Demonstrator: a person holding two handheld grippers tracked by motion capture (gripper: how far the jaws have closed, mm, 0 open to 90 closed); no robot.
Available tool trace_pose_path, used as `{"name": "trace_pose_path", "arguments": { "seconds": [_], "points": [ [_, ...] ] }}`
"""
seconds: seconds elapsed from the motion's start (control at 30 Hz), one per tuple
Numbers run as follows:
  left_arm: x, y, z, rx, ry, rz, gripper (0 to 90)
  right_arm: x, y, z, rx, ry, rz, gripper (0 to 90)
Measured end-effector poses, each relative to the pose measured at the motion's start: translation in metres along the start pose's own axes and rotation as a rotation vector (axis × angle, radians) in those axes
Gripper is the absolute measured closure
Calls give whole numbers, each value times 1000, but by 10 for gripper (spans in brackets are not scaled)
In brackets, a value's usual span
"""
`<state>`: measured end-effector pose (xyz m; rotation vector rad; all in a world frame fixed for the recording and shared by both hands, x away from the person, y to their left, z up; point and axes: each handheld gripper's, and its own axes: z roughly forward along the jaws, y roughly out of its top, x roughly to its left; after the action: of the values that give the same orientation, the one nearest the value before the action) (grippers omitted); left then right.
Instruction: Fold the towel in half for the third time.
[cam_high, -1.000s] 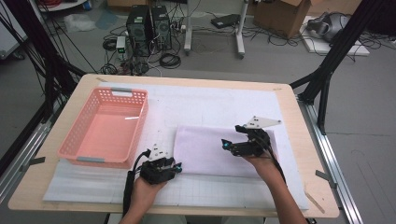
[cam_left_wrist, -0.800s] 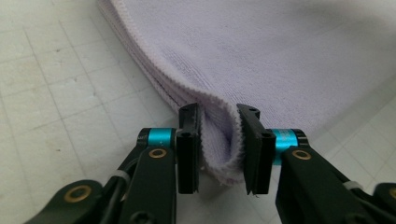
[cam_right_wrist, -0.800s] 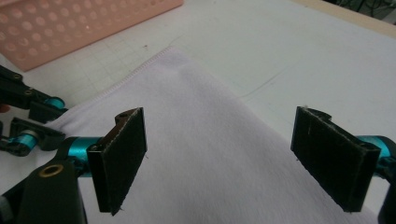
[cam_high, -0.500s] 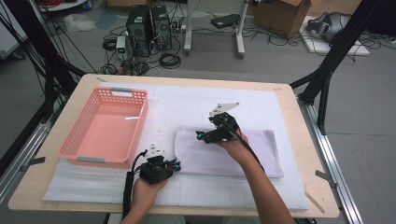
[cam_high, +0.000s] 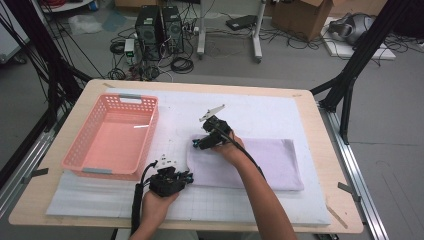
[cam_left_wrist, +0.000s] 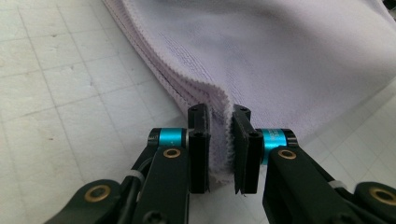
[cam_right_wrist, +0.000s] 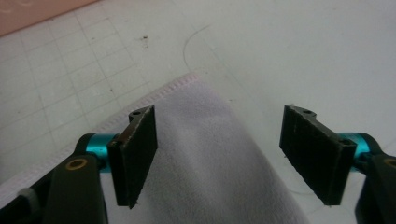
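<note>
High view: a folded lilac towel (cam_high: 250, 162) lies on the white gridded mat (cam_high: 280, 115) near the middle of the wooden table (cam_high: 330, 220), just right of an empty pink basket (cam_high: 112, 137). The left gripper (cam_high: 186, 176) sits at the towel's near left corner and the right gripper (cam_high: 198, 144) at its far left corner, so both left corners are being taken up. Judging by that, the towel is already folded into a long rectangle and another fold, or a lift toward the basket, is yet to come; the basket holds nothing. The basket is rigid perforated plastic with straight walls and grey handles.

Left gripper view: the black flat jaws are pinched on the towel's corner, the cloth bunched between the pads. Several stacked layers show at the edge, each with a stitched hem, and the surface is a soft, short-piled terry. The mat beneath is matt white with a fine printed grid and small scuffs.

Right gripper view: the jaws have just been closing and stand apart, straddling the far corner without pressing it. The corner forms a blunt point with a neat sewn border, the fabric limp and slightly rounded at the fold.
</note>
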<state>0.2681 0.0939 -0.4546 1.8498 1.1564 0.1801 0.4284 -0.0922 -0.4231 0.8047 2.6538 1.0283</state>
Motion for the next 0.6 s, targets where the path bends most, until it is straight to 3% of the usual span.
{"name": "trace_pose_path", "arguments": {
  "seconds": [0.1,0.23,0.33,0.4,0.5,0.6],
  "points": [
    [1,0,0,1,-1,-3,789,-1,-1,10,42,29,-16,420],
    [2,0,-1,2,-9,-13,800,-1,0,12,46,65,-27,586],
    [3,-1,-4,0,-10,-21,815,0,1,10,53,85,-43,774],
    [5,-1,-7,3,-15,-26,827,4,3,8,65,71,-54,798],
    [6,-1,-15,1,-19,-34,834,7,6,6,38,87,-61,805],
    [7,0,-28,-47,-42,-34,833,11,9,1,-9,106,-50,805]
  ]
}}
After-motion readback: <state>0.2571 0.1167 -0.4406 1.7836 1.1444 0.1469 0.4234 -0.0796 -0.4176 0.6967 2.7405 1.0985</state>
